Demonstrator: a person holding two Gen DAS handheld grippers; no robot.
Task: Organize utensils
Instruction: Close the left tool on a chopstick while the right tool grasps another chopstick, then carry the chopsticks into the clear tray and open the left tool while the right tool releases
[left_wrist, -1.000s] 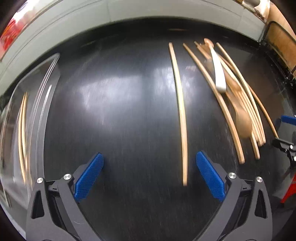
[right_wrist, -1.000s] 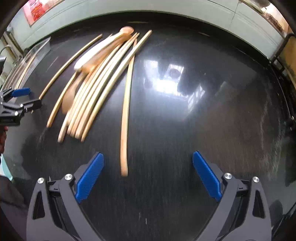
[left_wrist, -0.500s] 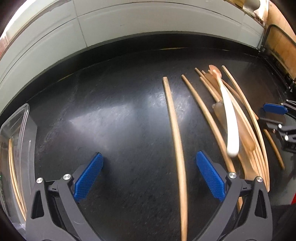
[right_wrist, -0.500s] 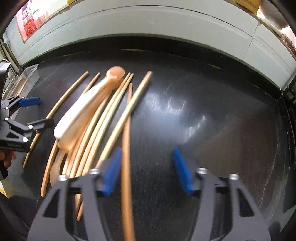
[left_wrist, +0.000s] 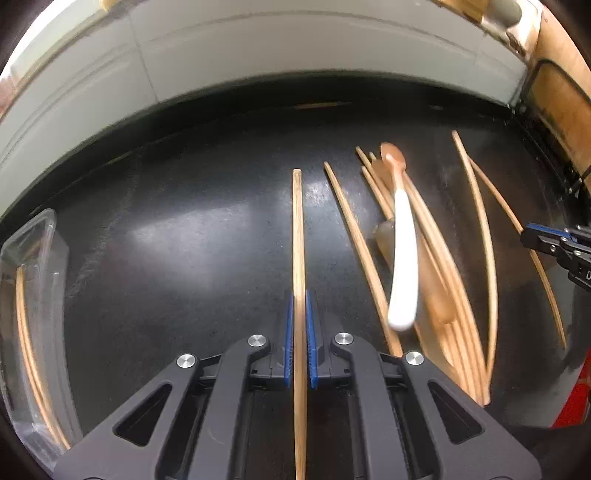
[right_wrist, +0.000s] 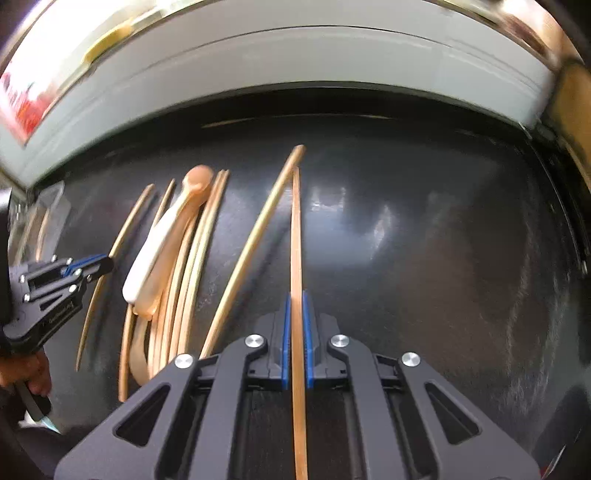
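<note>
Between each gripper's closed blue pads, left gripper and right gripper clamp one chopstick, near end cut off.

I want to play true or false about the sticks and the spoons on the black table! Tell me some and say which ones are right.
1. The left hand-held gripper is shut on a long wooden chopstick. True.
2. The right hand-held gripper is wide open and holds nothing. False: it is shut on a thin wooden chopstick.
3. The white-handled spoon lies on the pile of wooden chopsticks. True.
4. The clear plastic container is at the right edge of the left wrist view. False: it is at the left edge.
5. The black glossy table is covered with a red cloth. False: it is bare black.
</note>
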